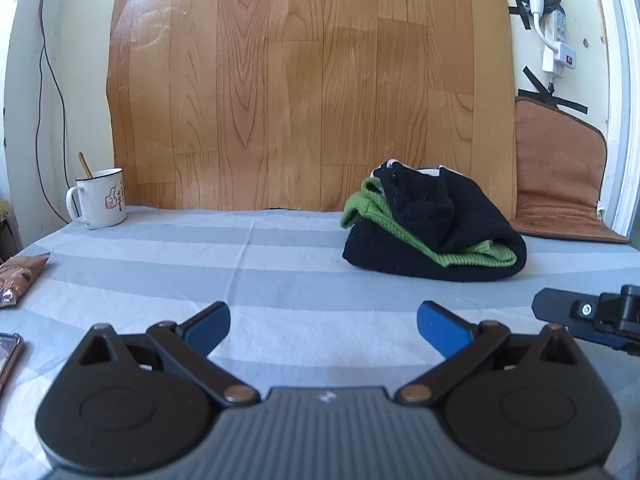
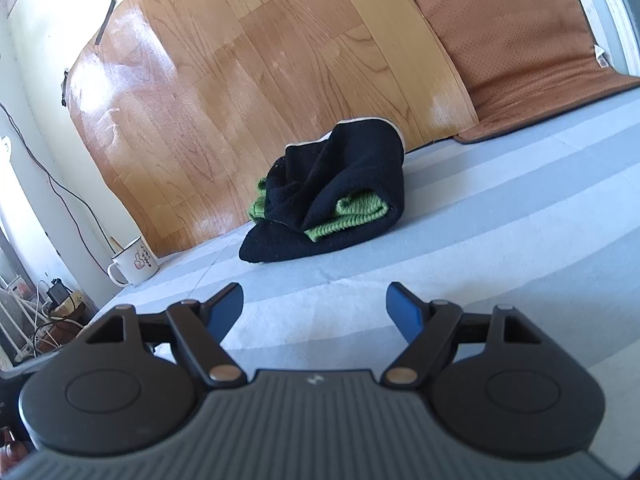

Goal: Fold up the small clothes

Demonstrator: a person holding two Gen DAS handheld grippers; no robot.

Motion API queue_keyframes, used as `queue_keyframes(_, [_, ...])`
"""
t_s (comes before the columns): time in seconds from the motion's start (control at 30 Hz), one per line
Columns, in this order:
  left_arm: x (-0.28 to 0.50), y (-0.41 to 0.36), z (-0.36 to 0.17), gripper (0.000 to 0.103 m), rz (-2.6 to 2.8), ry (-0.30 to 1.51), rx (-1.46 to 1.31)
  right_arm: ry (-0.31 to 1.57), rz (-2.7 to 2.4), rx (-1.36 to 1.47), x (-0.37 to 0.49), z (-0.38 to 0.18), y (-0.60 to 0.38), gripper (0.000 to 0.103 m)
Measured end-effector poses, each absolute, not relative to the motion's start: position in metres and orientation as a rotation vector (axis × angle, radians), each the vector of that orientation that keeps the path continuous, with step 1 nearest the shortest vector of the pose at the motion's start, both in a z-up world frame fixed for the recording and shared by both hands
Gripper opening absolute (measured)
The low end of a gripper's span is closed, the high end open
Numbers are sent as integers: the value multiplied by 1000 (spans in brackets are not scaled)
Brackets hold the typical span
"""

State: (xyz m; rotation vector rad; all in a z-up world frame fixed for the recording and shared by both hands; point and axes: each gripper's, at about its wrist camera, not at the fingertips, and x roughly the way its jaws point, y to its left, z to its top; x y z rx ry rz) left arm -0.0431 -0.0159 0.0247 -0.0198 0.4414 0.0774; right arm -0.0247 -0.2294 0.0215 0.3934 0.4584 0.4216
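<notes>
Lying bundled, black-and-green garment (image 2: 332, 192) faces both wide-apart jaws.

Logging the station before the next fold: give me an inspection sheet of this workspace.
Surface: striped grey cloth, creased, covering the table.
Job's things: black garment bundled with a green knit garment tucked inside, lying near the back wall, touched by neither tongs.
Clutter: white enamel mug with a stick in it, back left; brown snack packet at the left edge.
Grippers: left tongs open, empty; right tongs open, empty.
Cables: thin dark cable down the left wall; power strip taped to the right wall.
Surroundings: wood-grain sheet taped to the wall; brown cushion leaning back right.
</notes>
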Motion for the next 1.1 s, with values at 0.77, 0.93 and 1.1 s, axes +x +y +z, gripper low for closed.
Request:
queue_keyframes(0.77, [-43,-27,24,103,121,473,60,485,443,424,-21,21,-232,81])
queue_keyframes(0.93, [-43,-26,24,103,114,474,50,485,443,425,-21,21,-232,81])
queue_keyframes(1.1, [-43,-25,24,103,109,472,45,485,442,425,-21,21,-232,81])
